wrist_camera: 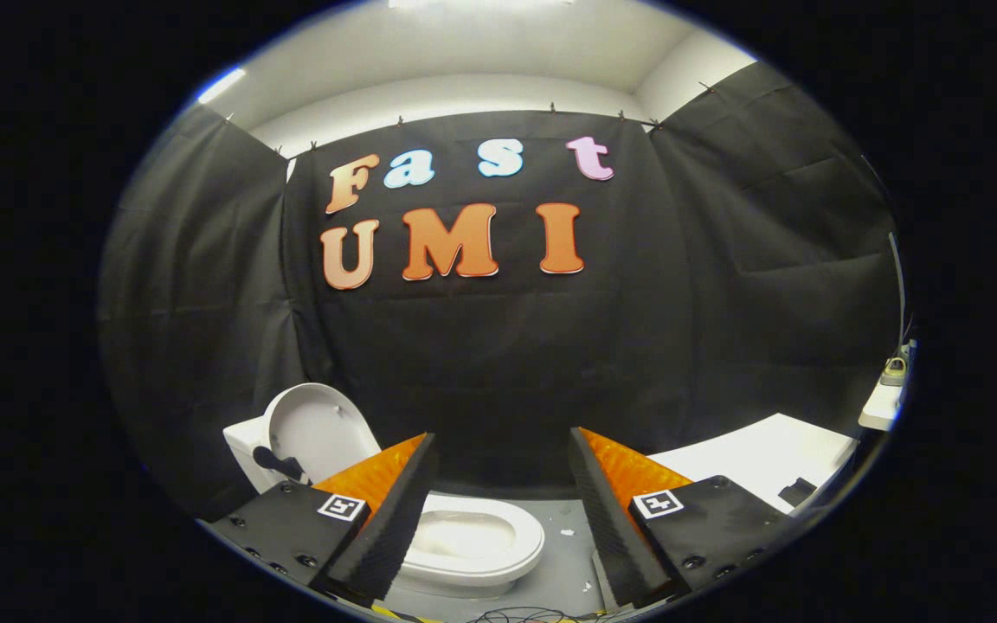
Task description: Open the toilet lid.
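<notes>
A white toilet stands on the grey floor, below and just ahead of my fingers. Its lid is raised upright, leaning back against the cistern behind the left finger. The seat ring and bowl lie exposed. My gripper is open, with a wide gap between the two orange-and-black fingers. Nothing sits between them. The left finger covers part of the seat's left side.
Black cloth walls close the booth on three sides. A white table top lies to the right beyond the right finger, with a small dark object on it. A white shelf sits further right. Cables trail on the floor below the fingers.
</notes>
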